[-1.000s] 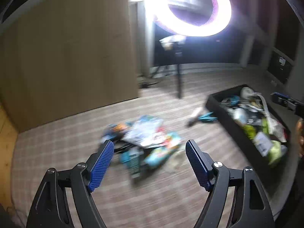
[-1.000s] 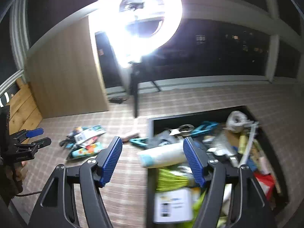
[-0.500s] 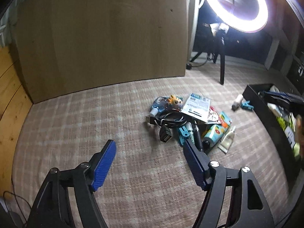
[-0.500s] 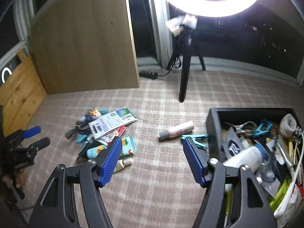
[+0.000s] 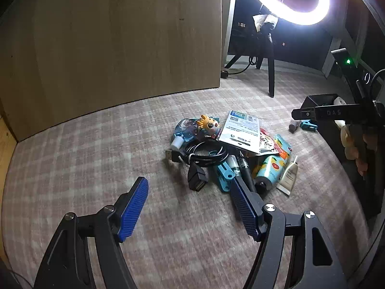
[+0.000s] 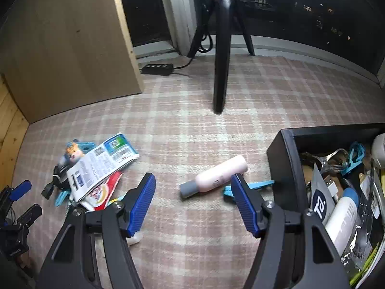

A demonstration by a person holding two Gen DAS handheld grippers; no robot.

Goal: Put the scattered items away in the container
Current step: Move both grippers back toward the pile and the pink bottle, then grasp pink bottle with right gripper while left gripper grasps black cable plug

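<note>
1. Both my tools are empty. My left gripper [image 5: 187,200] has its jaws spread with nothing but carpet between them, and my right gripper [image 6: 192,192] is just as wide, also pinching nothing.

2. Done so far, as I judge it: the black container [image 6: 286,159], off to the right of my right jaws, already holds a good heap, including a white bottle [image 6: 341,219], a teal clip [image 6: 356,156], a silver pouch and other packets I cannot make out.

3. Left near my right jaws: a pink bottle [image 6: 216,177] lies on its side just ahead of the gap, nearer the right finger, with a flat teal clip [image 6: 255,186] just beyond that finger's tip, near the container's wall.

4. Left ahead of my left jaws: the main pile. A coiled black cable [image 5: 204,154] with its plug [image 5: 197,178] lies just beyond the gap. A teal clip [image 5: 223,175] and a dark pen [image 5: 245,171] sit at the tip of my right finger.

5. Further past that finger are a fruit-printed tube [image 5: 269,171] and a small cream tube [image 5: 288,175]. Behind the cable sit a printed card [image 5: 243,132], a blue bottle [image 5: 182,132] and a little orange figure [image 5: 209,124].

6. My estimate is that I am past halfway: the container looks fuller than the floor, yet roughly ten pieces are still out. The pink bottle looks like the handiest pick for my right jaws, the cable for my left.
</note>
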